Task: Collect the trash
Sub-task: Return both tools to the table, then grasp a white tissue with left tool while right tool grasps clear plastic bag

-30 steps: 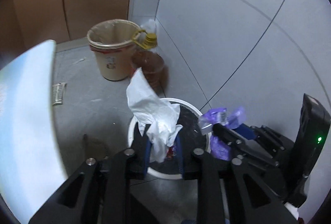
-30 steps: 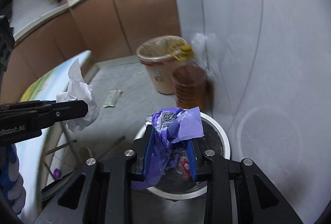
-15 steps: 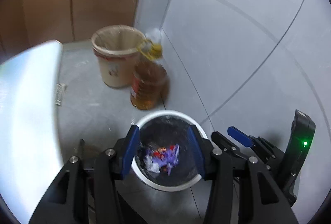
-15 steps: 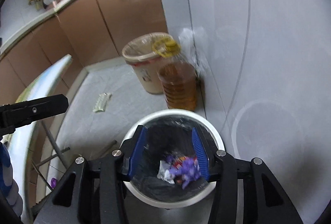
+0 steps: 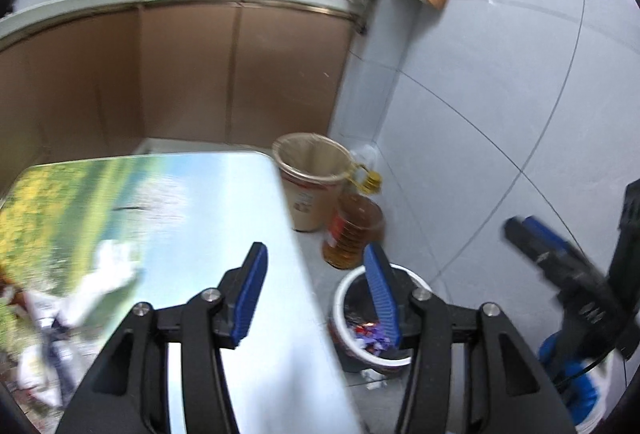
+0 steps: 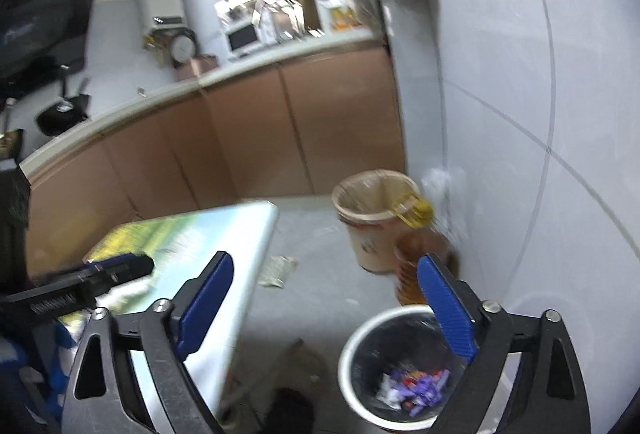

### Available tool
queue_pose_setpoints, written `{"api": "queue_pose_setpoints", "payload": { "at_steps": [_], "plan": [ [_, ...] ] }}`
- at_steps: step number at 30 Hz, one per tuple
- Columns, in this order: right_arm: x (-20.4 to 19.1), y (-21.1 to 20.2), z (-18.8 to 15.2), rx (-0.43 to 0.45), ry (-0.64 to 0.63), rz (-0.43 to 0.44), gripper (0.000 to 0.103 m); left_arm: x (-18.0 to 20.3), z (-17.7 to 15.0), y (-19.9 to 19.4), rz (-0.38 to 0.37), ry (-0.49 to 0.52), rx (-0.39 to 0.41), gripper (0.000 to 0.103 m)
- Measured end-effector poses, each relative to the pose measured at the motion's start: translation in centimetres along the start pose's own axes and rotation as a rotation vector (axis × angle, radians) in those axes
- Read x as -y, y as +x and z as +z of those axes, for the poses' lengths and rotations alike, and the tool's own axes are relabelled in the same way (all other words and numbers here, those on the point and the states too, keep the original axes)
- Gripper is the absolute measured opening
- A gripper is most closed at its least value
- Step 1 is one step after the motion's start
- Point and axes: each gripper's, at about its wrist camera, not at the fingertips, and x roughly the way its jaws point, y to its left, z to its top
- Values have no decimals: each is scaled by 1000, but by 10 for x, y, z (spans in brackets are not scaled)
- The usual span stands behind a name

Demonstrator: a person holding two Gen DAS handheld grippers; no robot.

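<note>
My left gripper (image 5: 316, 294) is open and empty, above the table's right edge (image 5: 292, 234). My right gripper (image 6: 326, 308) is open and empty, above the floor between the table and the bin. The white-rimmed trash bin with a black liner (image 6: 362, 338) stands on the floor by the wall and holds purple, white and red wrappers (image 6: 416, 388). It also shows in the left wrist view (image 5: 340, 294). White crumpled tissue and wrappers (image 5: 100, 282) lie on the table at the left. The right gripper appears in the left wrist view (image 5: 560, 266), and the left gripper in the right wrist view (image 6: 100, 274).
A beige lined bucket (image 5: 312, 185) and an oil bottle (image 5: 352, 230) stand against the tiled wall behind the bin. A paper scrap (image 6: 278, 270) lies on the floor. Brown cabinets (image 5: 180, 73) under a cluttered counter run along the back.
Both grippers opened and dropped the white tissue and the purple wrapper into the bin. Both have since risen and swung left toward the table.
</note>
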Motion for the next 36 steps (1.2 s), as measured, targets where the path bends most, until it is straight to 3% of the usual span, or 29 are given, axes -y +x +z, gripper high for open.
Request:
{"api": "queue_pose_setpoints", "payload": {
  "at_steps": [7,12,17,26,31,36],
  "plan": [
    [-71,-59,23,134,-46,106,103,-66,-17,-86,108,-51,110,53],
    [-117,-75,26,116,-105,202,103,-115,-36,-135,177,-110,124,53],
    [-152,-68,15,51,-142,323,103,-176,-61,-160,223,-192,67,53],
    [-221,9,-34,-252,-198,488,102,-249,-93,-125,195,-347,-86,60],
    [-253,64,-72,-426,-230,522,83,-268,-108,-88,184,-391,-173,60],
    [-279,107,-102,-543,-256,550,79,-277,-116,-63,181,-403,-222,60]
  ]
}}
